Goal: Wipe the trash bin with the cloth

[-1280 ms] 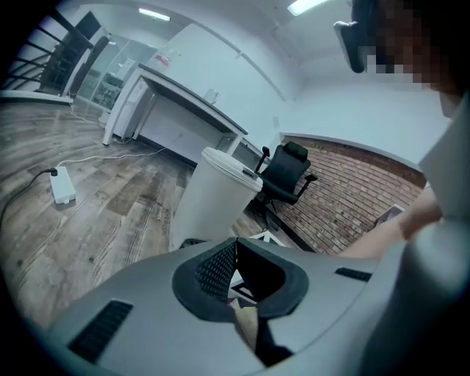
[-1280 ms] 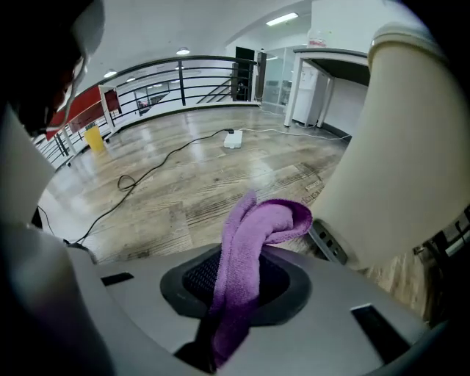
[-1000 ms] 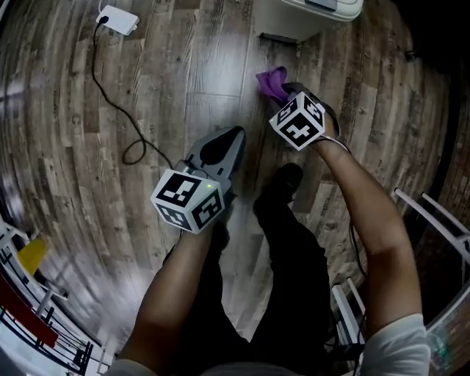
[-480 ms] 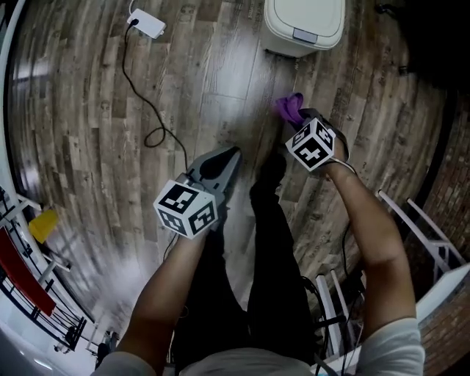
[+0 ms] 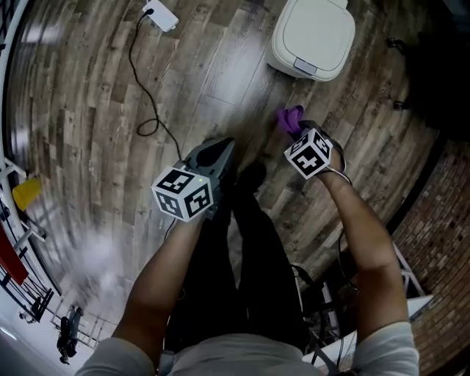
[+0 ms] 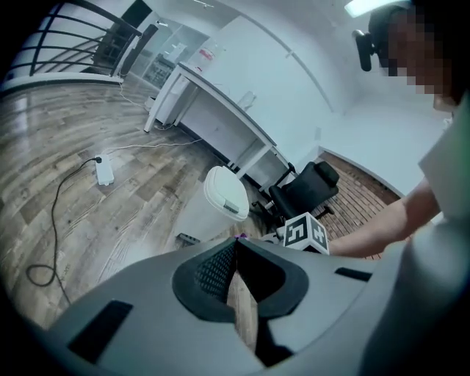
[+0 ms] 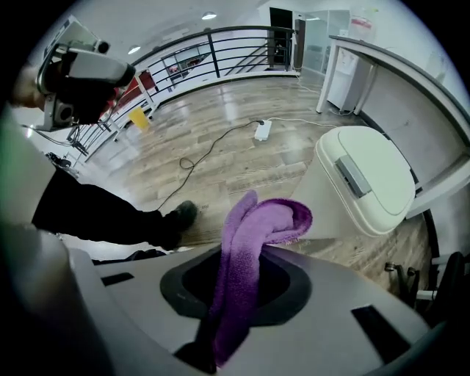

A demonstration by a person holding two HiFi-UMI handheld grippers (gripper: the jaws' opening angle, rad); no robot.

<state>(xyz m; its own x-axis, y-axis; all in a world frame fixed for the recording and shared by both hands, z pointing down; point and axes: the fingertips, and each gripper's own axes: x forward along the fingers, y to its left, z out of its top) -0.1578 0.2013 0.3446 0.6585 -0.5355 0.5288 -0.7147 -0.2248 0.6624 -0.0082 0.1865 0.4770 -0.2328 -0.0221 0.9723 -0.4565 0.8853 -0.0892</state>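
A white lidded trash bin [image 5: 309, 38] stands on the wooden floor ahead; it also shows in the right gripper view [image 7: 371, 178] and the left gripper view [image 6: 225, 194]. My right gripper [image 5: 299, 127] is shut on a purple cloth [image 5: 290, 119], which sticks up folded between the jaws [image 7: 253, 246]. It hangs short of the bin, not touching it. My left gripper [image 5: 221, 150] is held lower and to the left, shut with nothing in it [image 6: 235, 246].
A white power strip [image 5: 161, 14] with a black cable [image 5: 144, 88] lies on the floor at the left. A black office chair [image 6: 305, 189] stands beyond the bin by a white desk [image 6: 220, 117]. Railings [image 7: 191, 55] run along the far side.
The view has moved forward: the bin has come fully into sight and nearer. Both grippers keep their hold and pose; the right one with the cloth is closer to the bin.
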